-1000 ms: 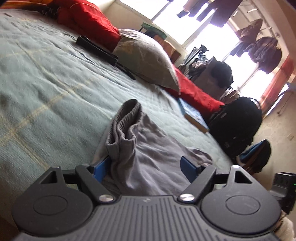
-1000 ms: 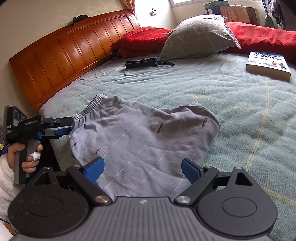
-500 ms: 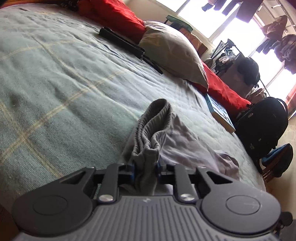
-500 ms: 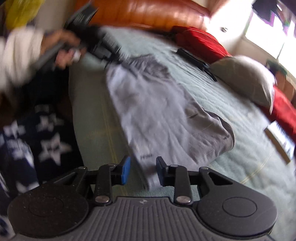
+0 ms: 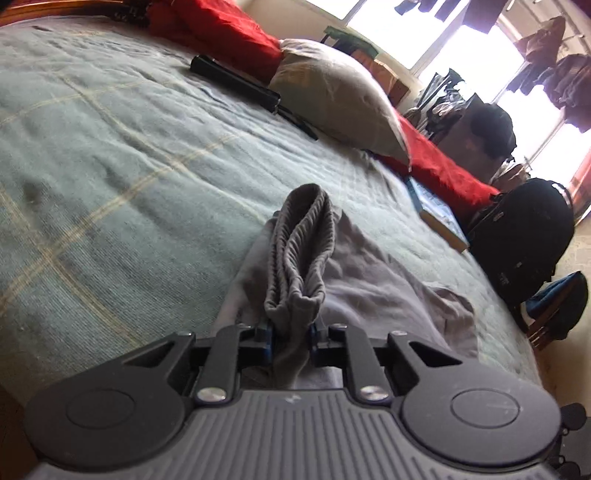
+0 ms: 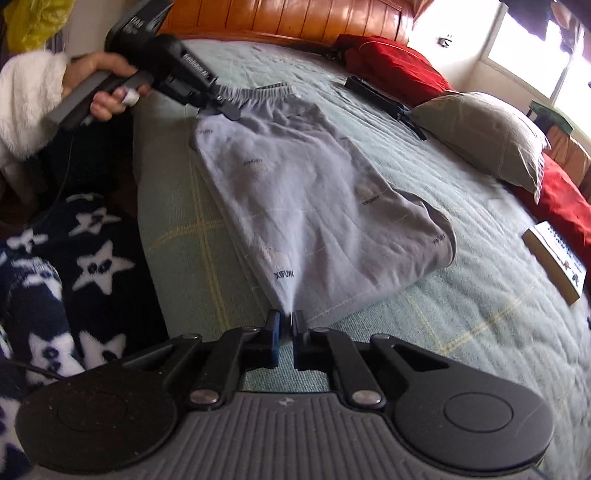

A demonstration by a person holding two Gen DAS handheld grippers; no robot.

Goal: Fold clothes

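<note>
Grey shorts (image 6: 314, 192) lie spread on the green bedspread (image 6: 480, 314), waistband toward the headboard. My left gripper (image 5: 290, 332) is shut on the bunched elastic waistband (image 5: 303, 240), which rises between its blue pads. In the right wrist view that same left gripper (image 6: 221, 101) shows at the waistband corner, held by a hand (image 6: 107, 85) in a white sleeve. My right gripper (image 6: 285, 328) is shut on the hem corner of a shorts leg near the bed's edge, and the cloth is pulled taut between the two grippers.
A grey pillow (image 6: 484, 136), red bedding (image 6: 391, 62) and a black folded object (image 6: 380, 99) lie toward the wooden headboard (image 6: 295, 18). A book (image 6: 557, 258) rests on the bed to the right. Star-patterned dark trousers (image 6: 62, 273) stand beside the bed edge. A black backpack (image 5: 524, 236) sits beyond.
Both grippers were open a second ago; the left has shut on the waistband and the right has swung round to the leg hem and shut on it, tensioning the cloth.
</note>
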